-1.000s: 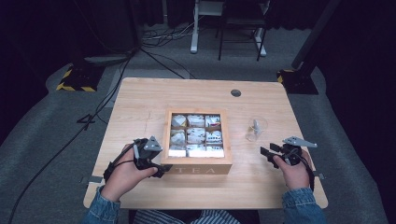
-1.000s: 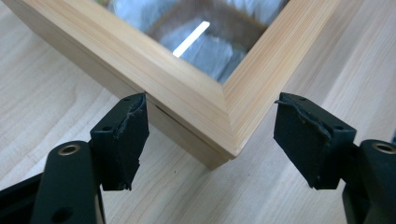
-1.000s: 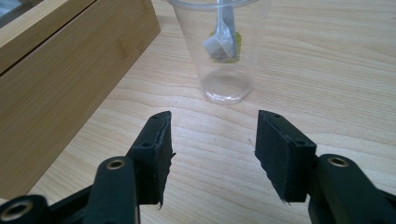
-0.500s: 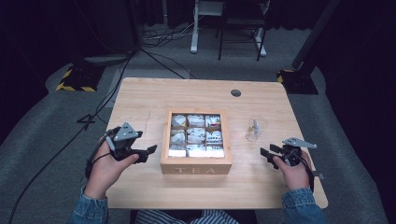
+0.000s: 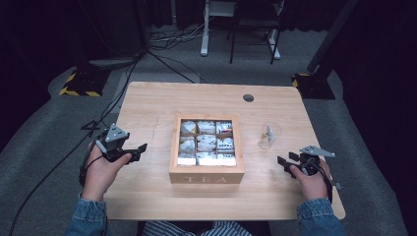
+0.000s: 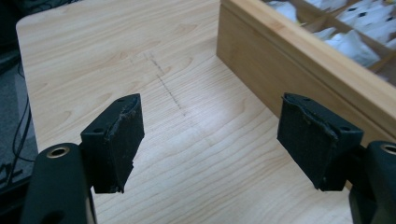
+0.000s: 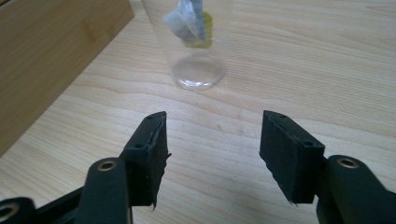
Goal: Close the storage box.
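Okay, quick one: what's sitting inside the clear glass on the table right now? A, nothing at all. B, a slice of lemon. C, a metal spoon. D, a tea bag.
D: in the right gripper view the clear glass stands upright on the table with a tea bag inside it, a yellow tag showing beside the bag.

the table is evenly lit from above while the floor and the room past twelve o'clock stay dim to black. soft shadows sit under each hand. the high view is slightly soft and grainy. in the gripper views the wood is sharp, a pale sheen lies mid-frame, and the near jaws at six o'clock blur a little.
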Demonstrator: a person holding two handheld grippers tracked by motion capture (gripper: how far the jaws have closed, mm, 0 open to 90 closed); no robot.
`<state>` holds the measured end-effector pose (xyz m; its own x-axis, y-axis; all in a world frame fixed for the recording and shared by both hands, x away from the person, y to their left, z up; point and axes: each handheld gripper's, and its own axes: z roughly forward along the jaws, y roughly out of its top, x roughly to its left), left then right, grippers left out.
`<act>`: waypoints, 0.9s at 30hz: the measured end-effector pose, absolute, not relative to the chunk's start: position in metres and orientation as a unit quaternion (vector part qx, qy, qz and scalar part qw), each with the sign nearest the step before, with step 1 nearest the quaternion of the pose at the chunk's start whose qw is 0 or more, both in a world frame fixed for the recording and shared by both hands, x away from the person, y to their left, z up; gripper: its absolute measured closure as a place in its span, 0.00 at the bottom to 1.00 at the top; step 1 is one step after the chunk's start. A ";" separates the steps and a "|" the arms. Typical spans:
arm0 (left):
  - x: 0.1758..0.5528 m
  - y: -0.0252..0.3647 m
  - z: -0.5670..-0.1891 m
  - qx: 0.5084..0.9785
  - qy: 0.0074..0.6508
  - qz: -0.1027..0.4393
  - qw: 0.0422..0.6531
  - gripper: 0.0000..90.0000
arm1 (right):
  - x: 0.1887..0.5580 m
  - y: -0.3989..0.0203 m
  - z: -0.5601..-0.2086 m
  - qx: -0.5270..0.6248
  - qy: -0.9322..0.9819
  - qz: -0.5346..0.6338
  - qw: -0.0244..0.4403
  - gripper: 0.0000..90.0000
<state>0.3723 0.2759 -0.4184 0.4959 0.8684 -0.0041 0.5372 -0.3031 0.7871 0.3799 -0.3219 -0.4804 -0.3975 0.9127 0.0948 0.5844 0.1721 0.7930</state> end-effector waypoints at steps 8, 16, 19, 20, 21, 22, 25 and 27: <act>0.389 0.290 -0.444 0.772 0.476 0.215 0.361 0.26 | 0.381 -0.328 -0.488 0.511 0.740 0.380 0.216 0.46; 0.402 0.295 -0.469 0.765 0.495 0.203 0.359 0.26 | 0.384 -0.329 -0.495 0.512 0.743 0.372 0.219 0.45; 0.404 0.294 -0.474 0.764 0.498 0.201 0.358 0.26 | 0.384 -0.329 -0.496 0.512 0.744 0.369 0.219 0.44; 0.405 0.294 -0.476 0.765 0.497 0.203 0.356 0.26 | 0.385 -0.329 -0.497 0.513 0.745 0.367 0.218 0.44; 0.406 0.293 -0.479 0.764 0.499 0.201 0.357 0.26 | 0.385 -0.329 -0.498 0.513 0.745 0.365 0.219 0.44; 0.407 0.293 -0.480 0.765 0.497 0.203 0.355 0.26 | 0.385 -0.329 -0.498 0.514 0.745 0.365 0.220 0.44; 0.409 0.291 -0.485 0.768 0.497 0.203 0.349 0.26 | 0.385 -0.329 -0.500 0.515 0.745 0.363 0.219 0.44; 0.410 0.290 -0.487 0.769 0.496 0.203 0.349 0.26 | 0.386 -0.330 -0.501 0.515 0.746 0.363 0.217 0.44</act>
